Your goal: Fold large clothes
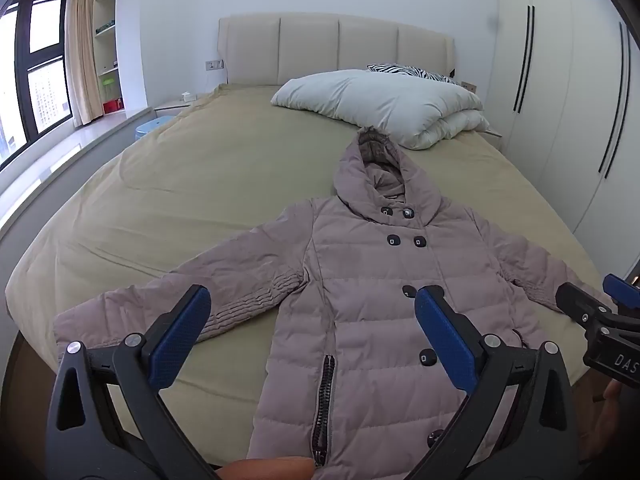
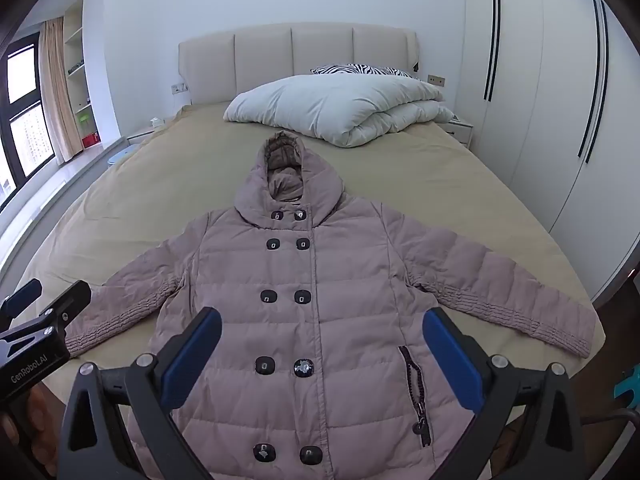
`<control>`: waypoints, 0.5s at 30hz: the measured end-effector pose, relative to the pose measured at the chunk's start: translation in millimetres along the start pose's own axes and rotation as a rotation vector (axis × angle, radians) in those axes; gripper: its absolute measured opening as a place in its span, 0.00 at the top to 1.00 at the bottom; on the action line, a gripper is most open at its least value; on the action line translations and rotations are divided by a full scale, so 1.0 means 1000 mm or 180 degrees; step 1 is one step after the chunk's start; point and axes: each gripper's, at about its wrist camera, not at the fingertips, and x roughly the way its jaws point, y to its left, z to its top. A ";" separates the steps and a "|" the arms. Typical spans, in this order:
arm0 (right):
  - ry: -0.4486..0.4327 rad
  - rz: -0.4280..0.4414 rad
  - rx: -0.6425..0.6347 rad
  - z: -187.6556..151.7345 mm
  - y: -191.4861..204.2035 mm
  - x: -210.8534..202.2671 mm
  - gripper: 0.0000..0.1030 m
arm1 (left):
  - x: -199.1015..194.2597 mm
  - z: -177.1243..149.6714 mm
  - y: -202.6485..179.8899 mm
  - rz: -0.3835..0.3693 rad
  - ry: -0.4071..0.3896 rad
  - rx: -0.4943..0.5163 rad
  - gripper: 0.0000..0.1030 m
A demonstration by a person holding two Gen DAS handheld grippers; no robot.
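A mauve quilted hooded coat (image 1: 372, 280) (image 2: 312, 280) lies flat, front up, on the bed, sleeves spread to both sides, hood toward the headboard. It has dark double-row buttons and zip pockets. My left gripper (image 1: 312, 308) is open and empty, held above the coat's lower left part. My right gripper (image 2: 322, 330) is open and empty above the coat's lower front. The right gripper also shows at the right edge of the left wrist view (image 1: 596, 300), and the left gripper at the left edge of the right wrist view (image 2: 44, 300).
The bed (image 1: 192, 184) has a tan sheet. A folded white duvet (image 2: 340, 108) and a zebra pillow (image 2: 360, 70) lie by the headboard. White wardrobes (image 2: 540, 100) stand to the right, a window (image 1: 36, 80) and a shelf to the left.
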 end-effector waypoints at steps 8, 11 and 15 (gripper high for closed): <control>-0.0009 0.0002 0.0005 0.000 0.000 0.000 0.00 | 0.001 0.000 0.002 0.0017 -0.0002 0.0015 0.00; -0.0010 -0.0002 0.0004 0.000 0.000 0.000 0.00 | 0.000 0.000 -0.001 0.0022 0.0002 0.0039 0.00; -0.0008 -0.0005 -0.0001 0.000 0.001 0.000 0.00 | 0.000 0.000 0.000 0.0022 0.0003 0.0039 0.00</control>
